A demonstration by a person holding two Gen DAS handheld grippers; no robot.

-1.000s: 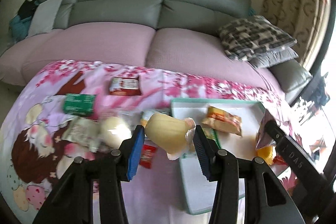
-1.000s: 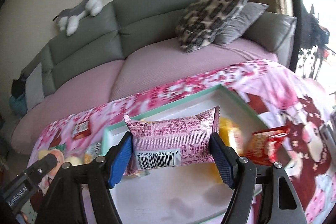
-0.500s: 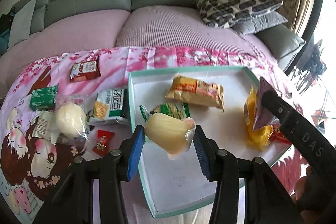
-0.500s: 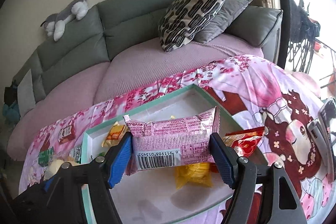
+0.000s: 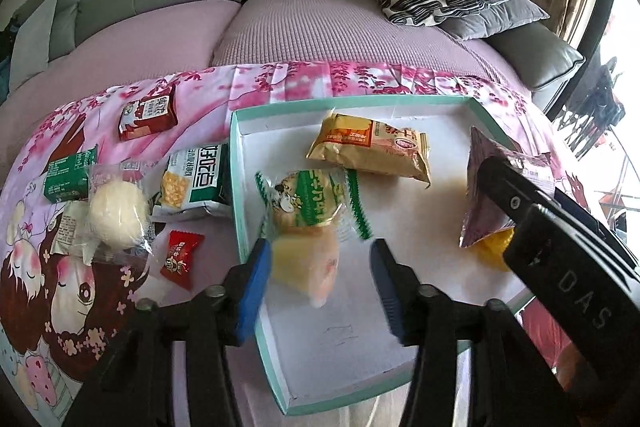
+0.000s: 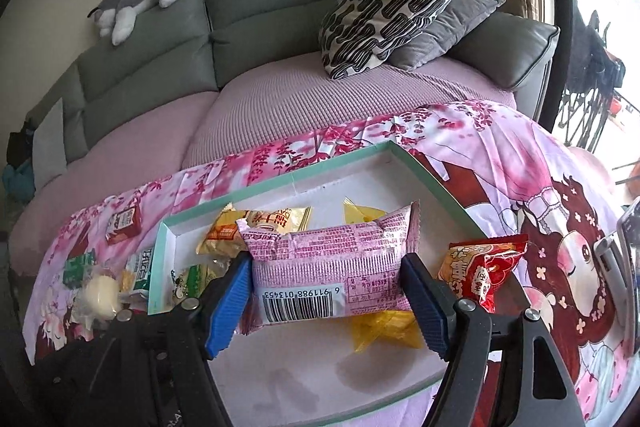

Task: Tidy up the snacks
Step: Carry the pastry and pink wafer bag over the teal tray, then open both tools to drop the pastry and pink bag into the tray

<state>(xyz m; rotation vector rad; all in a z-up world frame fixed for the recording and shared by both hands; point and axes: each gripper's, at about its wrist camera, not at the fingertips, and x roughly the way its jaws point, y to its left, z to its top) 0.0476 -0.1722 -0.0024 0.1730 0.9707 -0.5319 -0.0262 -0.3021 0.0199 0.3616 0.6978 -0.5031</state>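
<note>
Now your left hand-held gripper (image 5: 320,283) hangs over the near-left corner of the shallow white cardboard tray with the mint-green rim (image 5: 240,187), and its blue jaws are opening: the pale yellow bun in clear wrap (image 5: 308,263) sits blurred between them, clear of the right pad and so apparently dropping free, which suits a release above the tray floor. It lies just in front of the green-and-white wrapped pastry (image 5: 308,203), with the orange-and-tan snack packet (image 5: 372,151) farther back. Your right hand-held gripper (image 6: 328,299) has its pads pressed on both ends of the pink foil snack pack with the barcode (image 6: 332,267), held level over the tray's right half, above a yellow wrapper (image 6: 384,331), likely waiting its turn. A second earlier the bun was pinched tight over the pink floral cloth (image 5: 280,83) at the tray's left edge; since then your left hand came down over the tray, while the right pack kept its grip
</note>
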